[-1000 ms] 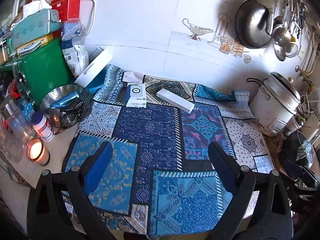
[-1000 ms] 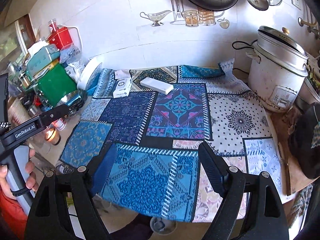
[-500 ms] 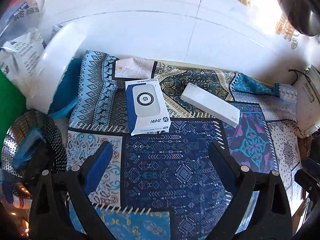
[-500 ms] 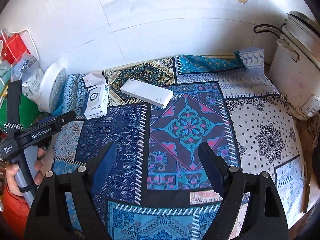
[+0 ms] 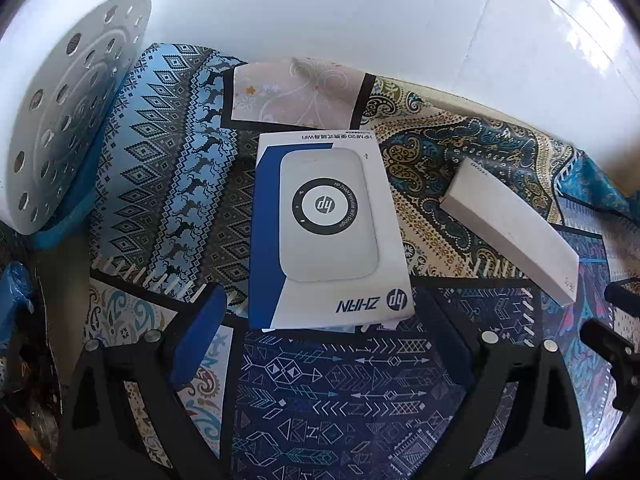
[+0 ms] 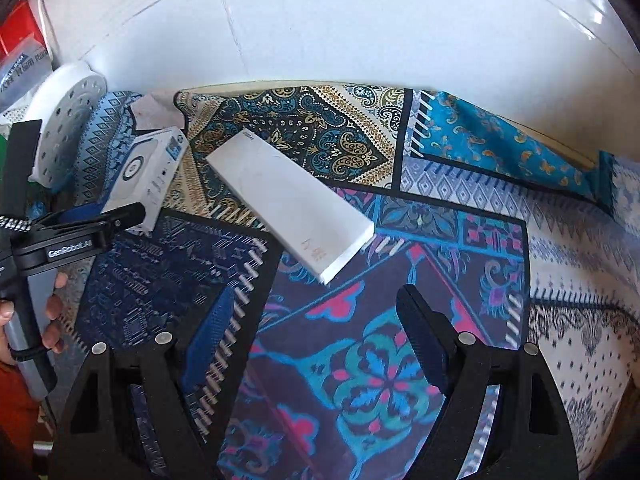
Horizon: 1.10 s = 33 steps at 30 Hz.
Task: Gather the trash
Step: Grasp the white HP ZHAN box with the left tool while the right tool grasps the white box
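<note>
A white and blue HP box [image 5: 326,232] lies flat on the patterned cloth, just ahead of my left gripper [image 5: 320,308], which is open with the box's near edge between its fingertips. It also shows in the right wrist view [image 6: 146,178]. A long plain white box [image 6: 290,204] lies diagonally just ahead of my right gripper [image 6: 316,308], which is open and empty. The long box also shows at the right of the left wrist view [image 5: 510,228].
A white perforated round disc [image 5: 60,120] leans against the wall at the left. The white tiled wall [image 6: 320,20] stands right behind the boxes. The left gripper's body and the person's hand [image 6: 52,308] show at the left of the right wrist view.
Both grippers have moved forward and down toward the back of the table. The HP box now sits at the left fingertips and the long white box just ahead of the right ones.
</note>
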Each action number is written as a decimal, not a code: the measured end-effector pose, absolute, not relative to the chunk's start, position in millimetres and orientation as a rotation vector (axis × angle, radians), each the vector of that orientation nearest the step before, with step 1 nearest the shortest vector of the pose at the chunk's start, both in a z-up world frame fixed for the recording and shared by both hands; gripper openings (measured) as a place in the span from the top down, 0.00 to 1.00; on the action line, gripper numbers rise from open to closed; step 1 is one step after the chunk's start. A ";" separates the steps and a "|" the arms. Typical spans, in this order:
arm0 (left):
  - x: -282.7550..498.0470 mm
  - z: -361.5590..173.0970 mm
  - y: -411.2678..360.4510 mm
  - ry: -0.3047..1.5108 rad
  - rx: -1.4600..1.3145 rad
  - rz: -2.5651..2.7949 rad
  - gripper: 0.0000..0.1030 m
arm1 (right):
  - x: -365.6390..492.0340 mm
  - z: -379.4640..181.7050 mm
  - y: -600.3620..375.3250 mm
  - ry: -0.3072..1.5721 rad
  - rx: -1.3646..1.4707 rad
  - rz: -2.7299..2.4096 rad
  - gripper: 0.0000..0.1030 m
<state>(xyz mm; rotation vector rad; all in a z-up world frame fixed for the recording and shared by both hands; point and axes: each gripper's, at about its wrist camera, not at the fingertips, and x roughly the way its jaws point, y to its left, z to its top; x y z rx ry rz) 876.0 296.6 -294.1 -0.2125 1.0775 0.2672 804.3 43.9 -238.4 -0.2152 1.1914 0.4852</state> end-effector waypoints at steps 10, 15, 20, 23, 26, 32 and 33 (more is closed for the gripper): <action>889.9 -304.9 296.6 1.067 -0.235 0.295 0.26 | 837.7 -254.3 70.1 1.177 -0.276 0.581 0.21; 873.8 -291.1 295.1 1.046 -0.222 0.271 0.26 | 838.2 -258.0 82.3 1.210 -0.281 0.609 0.21; 845.6 -280.3 294.8 1.050 -0.224 0.211 0.26 | 825.4 -256.9 102.0 1.185 -0.356 0.567 0.32; 829.2 -272.8 293.9 1.050 -0.217 0.191 0.27 | 814.7 -250.9 109.0 1.201 -0.321 0.564 0.40; 811.5 -263.4 291.2 1.048 -0.234 0.170 0.27 | 795.8 -245.8 114.5 1.214 -0.288 0.539 0.42; 788.5 -249.0 285.2 1.053 -0.226 0.105 0.27 | 744.8 -225.9 114.2 1.231 -0.188 0.488 0.51; 784.9 -246.2 283.0 1.051 -0.219 0.090 0.27 | 734.0 -220.8 113.9 1.228 -0.173 0.471 0.52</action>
